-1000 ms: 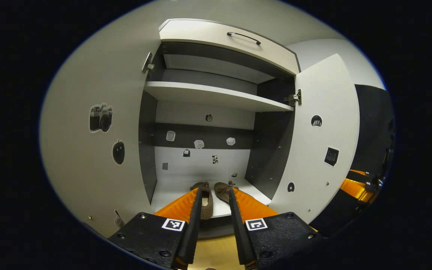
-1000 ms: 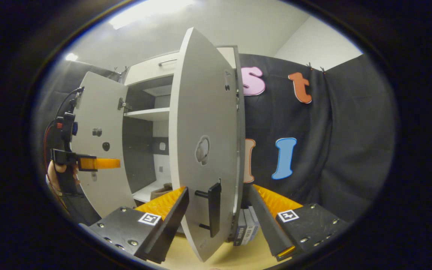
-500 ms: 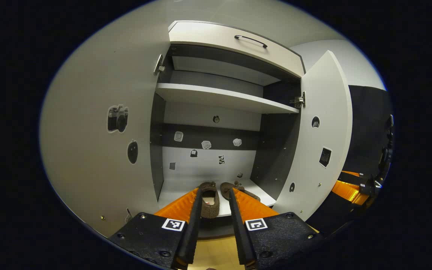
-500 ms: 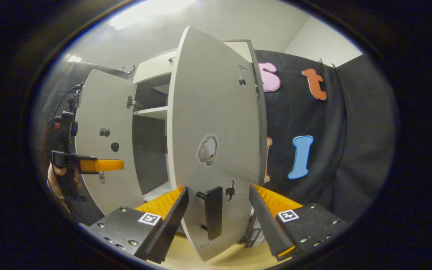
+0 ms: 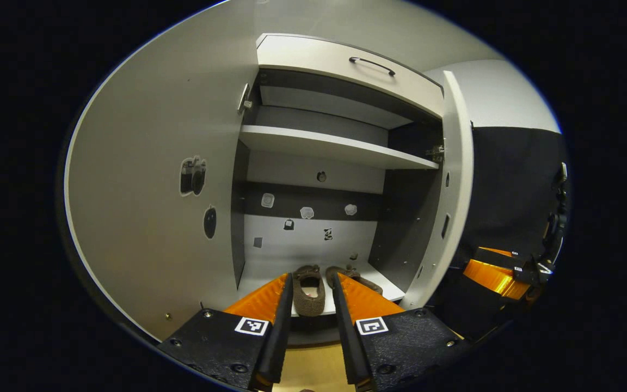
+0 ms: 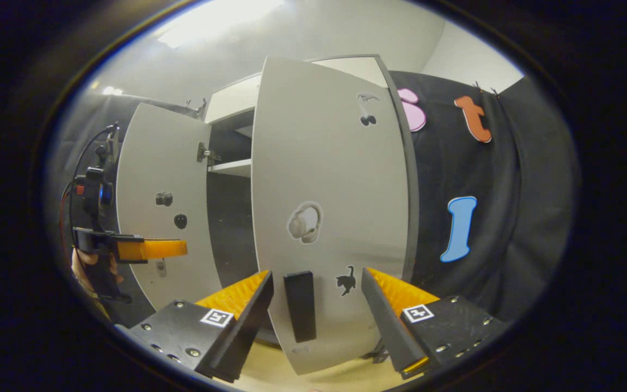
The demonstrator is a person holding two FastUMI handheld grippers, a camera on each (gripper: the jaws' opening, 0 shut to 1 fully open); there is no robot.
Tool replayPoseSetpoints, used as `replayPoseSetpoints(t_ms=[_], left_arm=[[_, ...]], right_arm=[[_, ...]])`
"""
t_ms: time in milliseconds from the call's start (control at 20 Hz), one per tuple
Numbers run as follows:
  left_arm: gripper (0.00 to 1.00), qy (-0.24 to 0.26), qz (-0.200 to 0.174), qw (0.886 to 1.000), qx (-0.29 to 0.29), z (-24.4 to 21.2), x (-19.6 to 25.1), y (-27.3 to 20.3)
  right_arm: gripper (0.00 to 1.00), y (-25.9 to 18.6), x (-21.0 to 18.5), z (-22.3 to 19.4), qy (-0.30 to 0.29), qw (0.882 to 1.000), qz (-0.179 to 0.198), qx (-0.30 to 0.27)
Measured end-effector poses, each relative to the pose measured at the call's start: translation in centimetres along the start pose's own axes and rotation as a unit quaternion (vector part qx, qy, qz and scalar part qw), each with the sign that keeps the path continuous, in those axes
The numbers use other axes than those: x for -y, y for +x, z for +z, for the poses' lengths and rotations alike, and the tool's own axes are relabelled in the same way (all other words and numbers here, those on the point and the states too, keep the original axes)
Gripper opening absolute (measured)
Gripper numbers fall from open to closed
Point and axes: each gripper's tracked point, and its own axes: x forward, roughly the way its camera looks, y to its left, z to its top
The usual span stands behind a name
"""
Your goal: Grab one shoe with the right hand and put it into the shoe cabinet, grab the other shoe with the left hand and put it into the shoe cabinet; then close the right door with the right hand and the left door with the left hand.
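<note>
The left gripper [image 5: 311,326] is holding its fingers a narrow gap apart with nothing between them, and it is facing the open shoe cabinet [image 5: 340,57]. Going left to right in the left gripper view: the left door [image 5: 150,179] is standing wide open, then both shoes are lying side by side on the bottom shelf, the left shoe [image 5: 308,283] just beside the right shoe [image 5: 352,275], and then the right door [image 5: 458,179] is showing nearly edge-on, partway through its swing.

In the right gripper view, the right gripper [image 6: 316,321] is spreading its fingers wide to either side of the right door's handle [image 6: 299,305], with neither finger clearly pressing on it (whether something is touching the door panel, I cannot tell). The left gripper is also appearing at the far left, held in a hand [image 6: 82,264] beside the left door.

By my judgement, both shoes are already stowed, the right door is being closed but is not yet shut, and the left door is still waiting for the left gripper.
</note>
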Motion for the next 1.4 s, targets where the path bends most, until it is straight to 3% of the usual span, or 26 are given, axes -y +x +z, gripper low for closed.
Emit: replayPoseSetpoints(t_ms=[350, 600, 750, 850, 1000, 1200, 1400], left_arm=[[0.46, -0.007, 0.000, 1.000, 0.013, 1.0, -0.1, -1.4], [0.42, -0.005, -0.016, 1.000, 0.019, 2.2, 0.9, -3.9], [0.46, 0.002, -0.020, 0.999, 0.027, 3.3, 1.0, -5.9], [0.44, 0.005, -0.018, 0.999, 0.034, 4.0, 0.7, -7.5], [0.46, 0.003, 0.001, 0.999, 0.046, 4.9, -0.9, -9.9], [0.41, 0.006, 0.053, 0.997, 0.057, 5.9, -4.6, -13.3], [0.44, 0.003, 0.098, 0.993, 0.068, 6.6, -8.1, -15.6]], right_arm=[[0.98, 1.3, -0.4, -0.5, -0.006, 1.000, 0.001, -0.004], [0.98, 1.5, -0.1, -0.9, -0.013, 1.000, -0.006, -0.006], [0.98, 2.0, 0.1, -0.9, -0.009, 1.000, -0.006, -0.005], [0.98, 2.2, 0.3, -0.9, -0.006, 1.000, -0.005, -0.005], [0.98, 2.5, 0.3, -1.2, -0.007, 1.000, -0.005, -0.004], [0.98, 3.1, 0.2, -1.6, -0.002, 1.000, -0.003, -0.009], [0.98, 3.4, 0.0, -2.0, -0.003, 1.000, -0.004, -0.013]])
